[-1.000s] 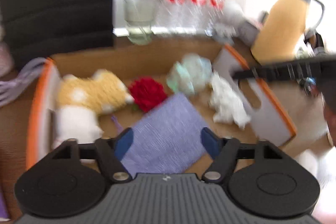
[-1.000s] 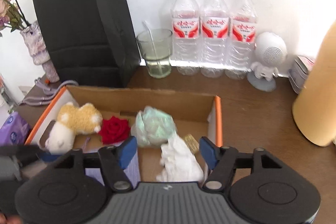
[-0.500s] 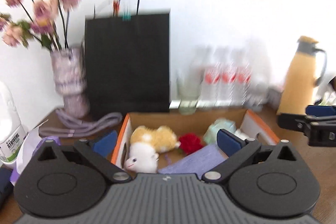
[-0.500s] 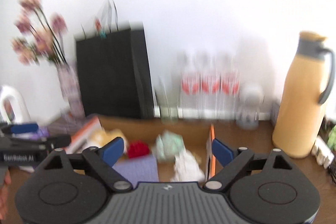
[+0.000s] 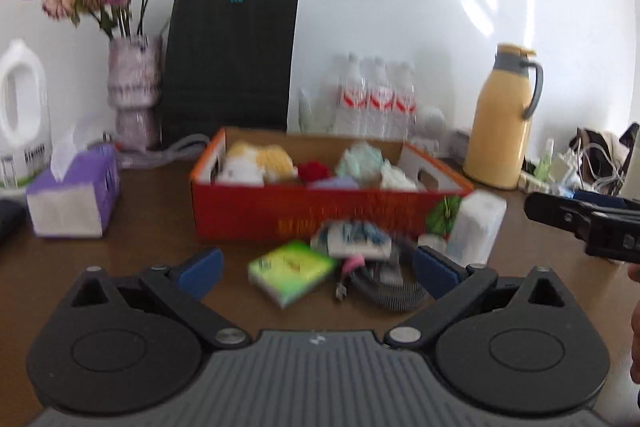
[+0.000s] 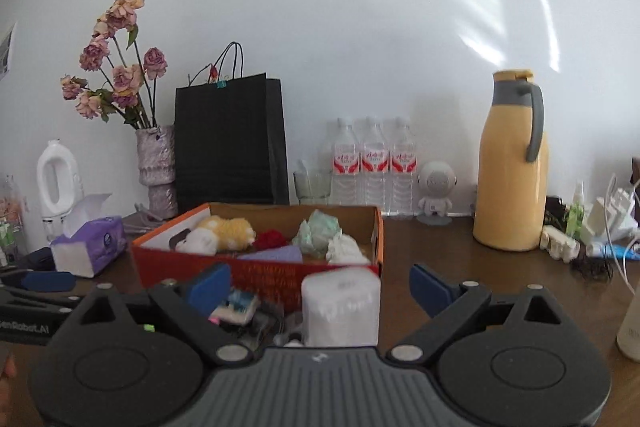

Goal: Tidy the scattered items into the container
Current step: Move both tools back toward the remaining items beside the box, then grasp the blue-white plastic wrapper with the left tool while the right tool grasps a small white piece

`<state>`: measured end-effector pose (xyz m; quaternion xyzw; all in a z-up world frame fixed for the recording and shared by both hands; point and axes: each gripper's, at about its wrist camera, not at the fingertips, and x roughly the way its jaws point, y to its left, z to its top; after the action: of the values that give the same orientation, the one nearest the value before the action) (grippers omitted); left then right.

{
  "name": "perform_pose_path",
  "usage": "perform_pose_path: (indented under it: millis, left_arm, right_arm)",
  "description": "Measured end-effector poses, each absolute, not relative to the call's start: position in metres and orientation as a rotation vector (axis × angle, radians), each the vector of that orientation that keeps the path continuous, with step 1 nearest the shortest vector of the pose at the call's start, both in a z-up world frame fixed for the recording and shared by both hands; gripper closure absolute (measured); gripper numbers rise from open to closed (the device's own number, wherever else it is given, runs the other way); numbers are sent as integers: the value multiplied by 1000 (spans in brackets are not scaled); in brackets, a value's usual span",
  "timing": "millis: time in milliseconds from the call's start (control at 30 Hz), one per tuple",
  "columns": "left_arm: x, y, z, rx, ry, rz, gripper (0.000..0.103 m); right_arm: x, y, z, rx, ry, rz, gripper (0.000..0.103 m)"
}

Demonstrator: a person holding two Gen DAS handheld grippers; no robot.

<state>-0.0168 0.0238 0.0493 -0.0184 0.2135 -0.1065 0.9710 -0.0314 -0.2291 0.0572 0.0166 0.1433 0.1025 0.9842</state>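
Claws both gaping wide, holding nothing: left claw [image 5: 318, 263] is hovering over the desk [image 5: 152, 227], right claw [image 6: 320, 287] likewise. Box [image 5: 320, 215] is sitting ahead of both, holding a plush toy [image 5: 256, 161], red rose [image 5: 314, 171] and crumpled tissue [image 5: 396, 177]. Green packet [image 5: 290, 271], cable [image 5: 384, 287] and white roll [image 5: 476, 227] are lying between the left claw's fingers and the box.

From the left wrist we look low and level across the brown wooden table [image 5: 152, 223], facing the long red front of the open cardboard box [image 5: 320, 211] from nearby. From the right wrist we sit further right, near the same box's [image 6: 256, 267] right corner. We see the black paper bag [image 5: 230, 63] [image 6: 230, 143] and yellow thermos jug [image 5: 504, 119] [image 6: 512, 163] in both.
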Motion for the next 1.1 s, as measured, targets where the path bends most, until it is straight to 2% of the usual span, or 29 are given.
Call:
perform_pose_path:
  millis: [67,133,200,267,333,400,467,500,600,833,1000,1067,1100]
  left_arm:
    - [-1,22,49,-15,444,-215,0]
    - [26,20,51,-28,464,-207,9]
    - [53,17,50,-63,503,-223,18]
    - [77,11,44,-73,539,-263,27]
    - [101,1,35,-56,595,-250,39]
    - [120,-4,28,-58,640,-260,44]
    - [130,-8,23,-64,656,-292,59]
    - [131,-8,22,-72,658,-306,75]
    - [123,-6,28,-105,633,-310,83]
    - [85,23,57,-218,530,-327,86]
    - [73,37,60,-241,522,-289,86]
    - [70,39,59,-232,526,-276,86]
    - [68,39,58,-229,525,-272,86]
  right_arm:
    - [-31,-228,47,7,341,230,12]
    - [-26,-226,40,-19,369,212,18]
    - [-18,-225,35,-17,408,219,31]
    - [-11,-224,30,-14,451,257,51]
    - [-2,-220,24,-24,495,274,58]
    - [8,-213,20,-45,520,299,63]
    - [19,-202,19,-68,518,339,67]
    - [25,-196,18,-86,516,353,67]
    - [44,-180,14,-126,520,329,70]
    - [58,-190,2,-86,580,257,68]
    - [65,-193,-2,-64,628,268,69]
    - [65,-193,-3,-68,641,260,89]
    - [66,-192,-3,-75,639,253,92]
